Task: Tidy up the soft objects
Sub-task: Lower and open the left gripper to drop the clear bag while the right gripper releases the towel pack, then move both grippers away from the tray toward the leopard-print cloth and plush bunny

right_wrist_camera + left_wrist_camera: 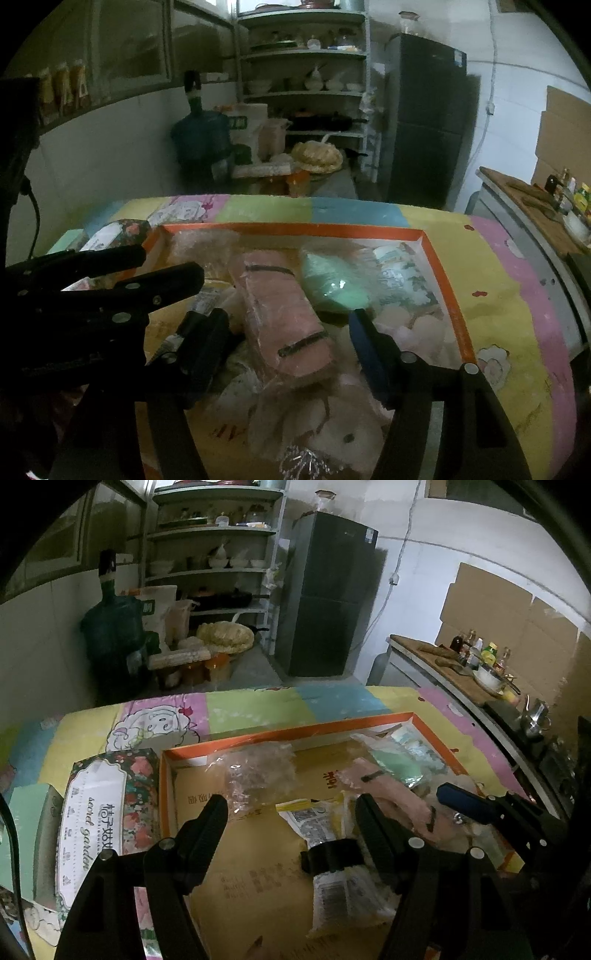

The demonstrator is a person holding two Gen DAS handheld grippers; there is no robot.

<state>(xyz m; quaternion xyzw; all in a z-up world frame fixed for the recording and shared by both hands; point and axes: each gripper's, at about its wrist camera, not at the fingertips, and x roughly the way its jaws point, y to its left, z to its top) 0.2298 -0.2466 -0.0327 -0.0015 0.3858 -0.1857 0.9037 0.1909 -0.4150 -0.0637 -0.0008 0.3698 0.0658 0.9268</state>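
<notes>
where shelves point(214, 535) line the wall | patchwork cloth point(251, 709) | orange-rimmed box point(280, 734)

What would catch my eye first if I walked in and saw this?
Probably the shallow orange-rimmed box on the pastel cartoon tablecloth, heaped with soft goods in clear wrap: a pink bundle in the middle and a mint-green packet behind it. Two black grippers hang over it with open jaws, the left gripper above a bag tied with a black band, the right gripper astride the pink bundle.
</notes>
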